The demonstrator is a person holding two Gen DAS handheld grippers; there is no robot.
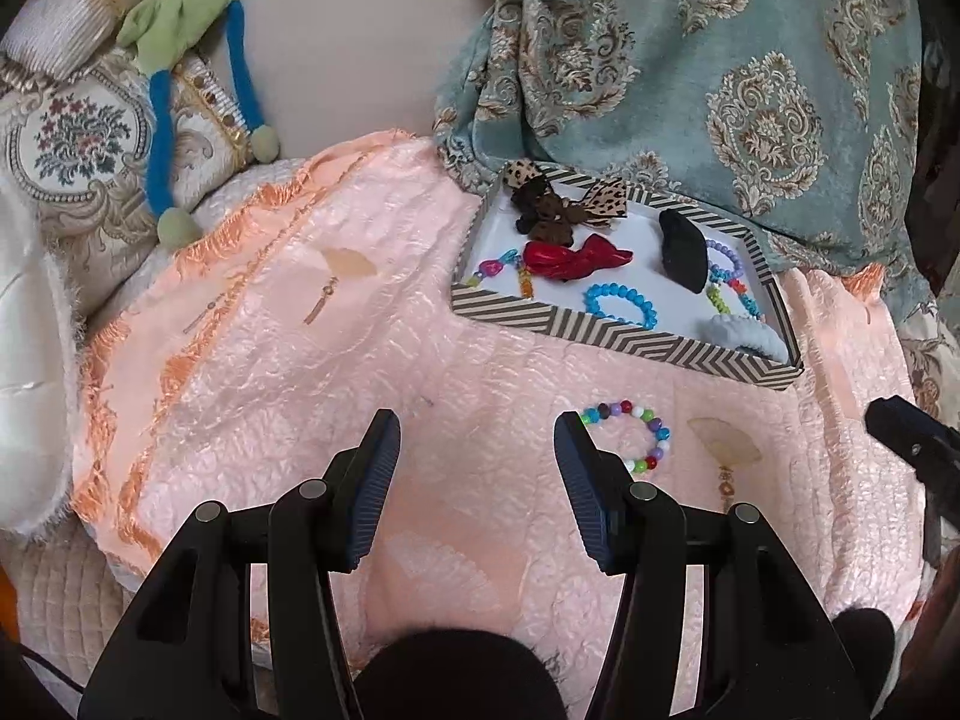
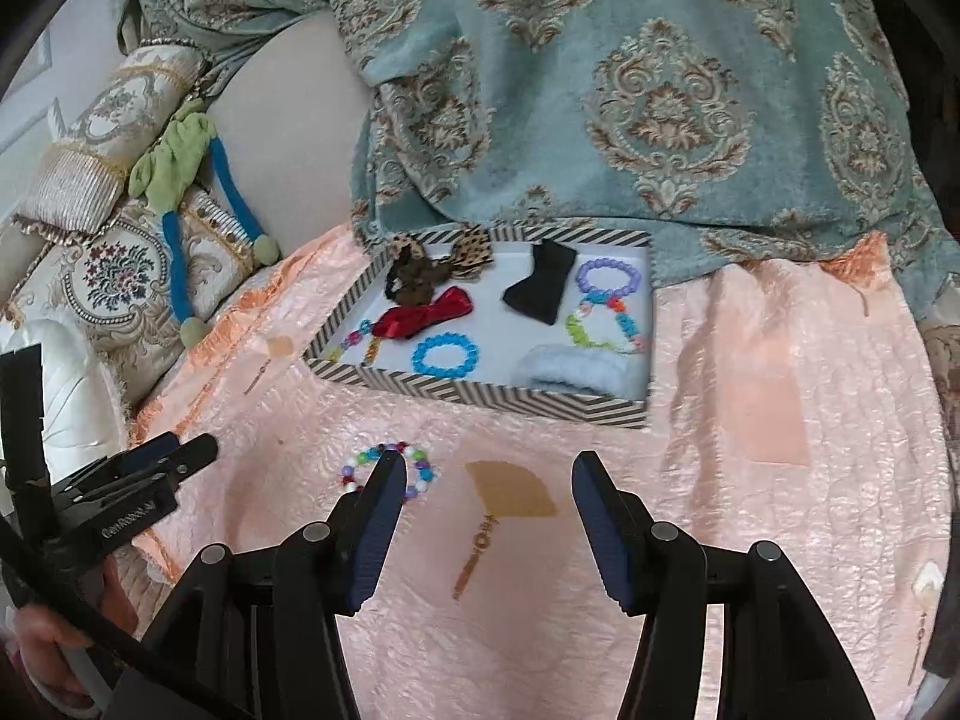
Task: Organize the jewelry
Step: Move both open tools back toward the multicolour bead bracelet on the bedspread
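Hovering over the pink bedspread (image 1: 336, 360), your left hand-held gripper (image 1: 477, 441) is spread w/ nothing btwn its jaws. Multicolour bead bracelet (image 1: 627, 435) lies just right of it, near the striped tray (image 1: 624, 333). Your right hand-held gripper (image 2: 486, 483) is spread too, empty.

One striped tray (image 2: 480, 399), three bows, one black clip (image 2: 540, 285), one pale scrunchie (image 2: 576, 375), and roughly four bead bracelets, one outside (image 1: 627, 435).
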